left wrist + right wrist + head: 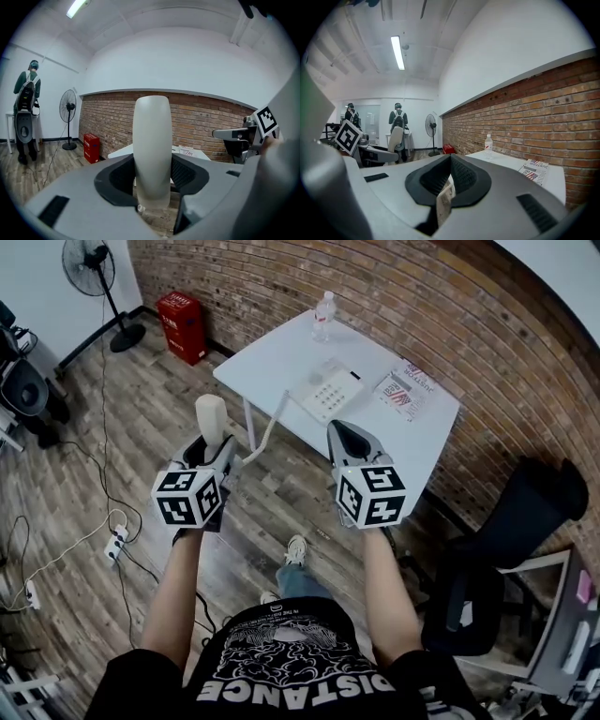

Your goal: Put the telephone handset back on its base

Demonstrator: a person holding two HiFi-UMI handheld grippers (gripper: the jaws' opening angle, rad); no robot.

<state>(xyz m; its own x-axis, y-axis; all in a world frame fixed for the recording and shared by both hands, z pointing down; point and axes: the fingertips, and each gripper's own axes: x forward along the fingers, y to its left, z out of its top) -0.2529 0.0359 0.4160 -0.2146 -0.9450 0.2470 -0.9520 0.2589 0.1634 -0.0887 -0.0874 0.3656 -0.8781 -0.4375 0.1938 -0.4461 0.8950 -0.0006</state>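
I hold the white telephone handset [212,418] upright in the air, in front of the white table [272,357]. My left gripper [212,448] is shut on its lower part; in the left gripper view the handset [152,140] stands between the dark pads [187,174]. A coiled cord [267,432] runs from it up to the white phone base [330,390] on the table. To the right, at the same height, my right gripper [349,439] has its jaws together and holds nothing; its own view shows the pads [461,176] meeting.
A water bottle [323,317] stands at the table's far end and a newspaper [405,392] lies right of the base. A black office chair [506,549] is at the right, a red box [183,326] and a fan [94,268] by the brick wall. Cables and a power strip [117,545] lie on the floor.
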